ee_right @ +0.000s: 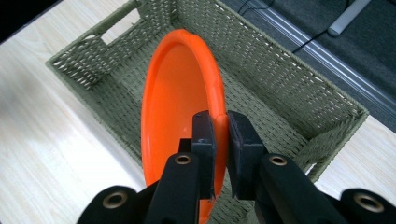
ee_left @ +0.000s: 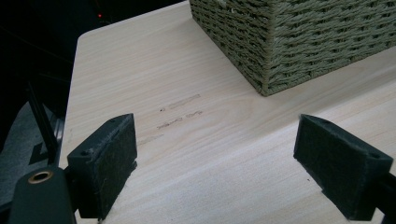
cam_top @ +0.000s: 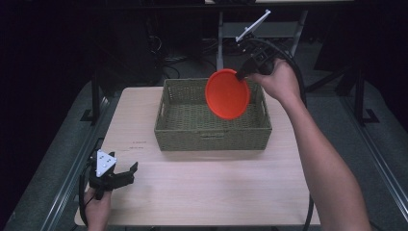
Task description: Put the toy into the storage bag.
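Note:
An orange plate (cam_top: 227, 94) hangs on edge above the woven green basket (cam_top: 211, 134), held by its rim at the upper right. My right gripper (cam_top: 243, 73) is shut on that rim. In the right gripper view both black pads pinch the plate (ee_right: 175, 112) edge, with the basket (ee_right: 289, 88) interior below. My left gripper (cam_top: 126, 171) rests low at the table's front left corner, jaws wide apart. Its pads (ee_left: 105, 163) frame bare wood, and the basket corner (ee_left: 289, 42) lies ahead of them.
The light wooden table (cam_top: 202, 187) ends close to my left hand at the front left. Beyond the far edge stand dark metal stand legs (cam_top: 221, 33) and cables on a grey floor. The basket has cut-out handles on its short sides.

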The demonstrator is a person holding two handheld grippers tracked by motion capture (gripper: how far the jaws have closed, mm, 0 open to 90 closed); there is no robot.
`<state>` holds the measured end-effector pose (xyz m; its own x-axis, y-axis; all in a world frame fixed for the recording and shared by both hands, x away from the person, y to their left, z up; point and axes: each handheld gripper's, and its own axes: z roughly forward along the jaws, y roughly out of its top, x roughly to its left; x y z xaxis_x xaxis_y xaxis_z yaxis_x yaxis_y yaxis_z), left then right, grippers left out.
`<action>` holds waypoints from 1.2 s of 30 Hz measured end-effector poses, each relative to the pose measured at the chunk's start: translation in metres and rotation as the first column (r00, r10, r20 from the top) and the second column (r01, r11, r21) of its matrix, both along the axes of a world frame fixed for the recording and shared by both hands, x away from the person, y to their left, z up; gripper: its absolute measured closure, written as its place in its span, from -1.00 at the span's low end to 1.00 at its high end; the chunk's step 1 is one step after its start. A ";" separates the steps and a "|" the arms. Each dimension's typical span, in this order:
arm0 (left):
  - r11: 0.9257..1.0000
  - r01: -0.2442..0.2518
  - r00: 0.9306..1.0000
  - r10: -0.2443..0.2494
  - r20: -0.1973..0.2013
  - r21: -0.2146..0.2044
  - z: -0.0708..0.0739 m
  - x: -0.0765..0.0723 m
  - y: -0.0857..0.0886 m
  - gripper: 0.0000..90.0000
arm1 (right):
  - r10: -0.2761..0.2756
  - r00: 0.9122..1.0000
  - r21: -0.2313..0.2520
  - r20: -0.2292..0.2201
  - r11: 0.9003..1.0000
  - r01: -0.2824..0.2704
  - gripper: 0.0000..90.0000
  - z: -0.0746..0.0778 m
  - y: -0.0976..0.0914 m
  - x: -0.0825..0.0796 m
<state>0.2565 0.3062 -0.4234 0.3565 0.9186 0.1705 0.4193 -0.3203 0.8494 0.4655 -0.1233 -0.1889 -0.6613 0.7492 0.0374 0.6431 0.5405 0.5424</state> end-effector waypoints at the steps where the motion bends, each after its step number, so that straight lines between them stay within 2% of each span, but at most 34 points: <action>1: 1.000 -0.001 1.000 0.001 -0.001 -0.001 0.000 0.000 0.000 -0.71 | -0.002 1.000 -0.001 0.002 1.000 0.002 0.82 -0.002 0.001 0.002; 11: 1.000 0.000 1.000 0.000 0.000 -0.001 0.000 0.000 0.001 -0.71 | -0.036 0.999 0.003 -0.018 0.999 0.036 0.82 -0.022 0.004 0.022; 18: 1.000 0.002 1.000 -0.002 0.005 -0.003 0.000 0.000 0.000 -0.71 | -0.066 0.997 -0.012 -0.034 0.998 0.066 0.82 -0.035 0.004 0.034; 24: 1.000 0.003 1.000 -0.003 0.006 -0.005 0.000 0.000 0.000 -0.71 | -0.087 0.995 -0.012 -0.055 0.996 0.086 0.82 -0.052 0.004 0.041; 25: 1.000 -0.001 1.000 0.001 0.009 -0.017 0.000 0.000 -0.001 -0.71 | -0.094 0.994 -0.012 -0.060 0.996 0.093 0.82 -0.055 0.005 0.042; 36: 1.000 0.004 1.000 -0.004 0.002 -0.006 0.000 -0.001 0.000 -0.71 | -0.120 0.988 -0.021 -0.101 0.993 0.118 0.82 -0.079 -0.001 0.051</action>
<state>0.2559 0.3063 -0.4230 0.3601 0.9180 0.1661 0.4159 -0.3173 0.8522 0.5160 -0.1247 -0.2676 -0.5605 0.8235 0.0882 0.7551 0.4643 0.4629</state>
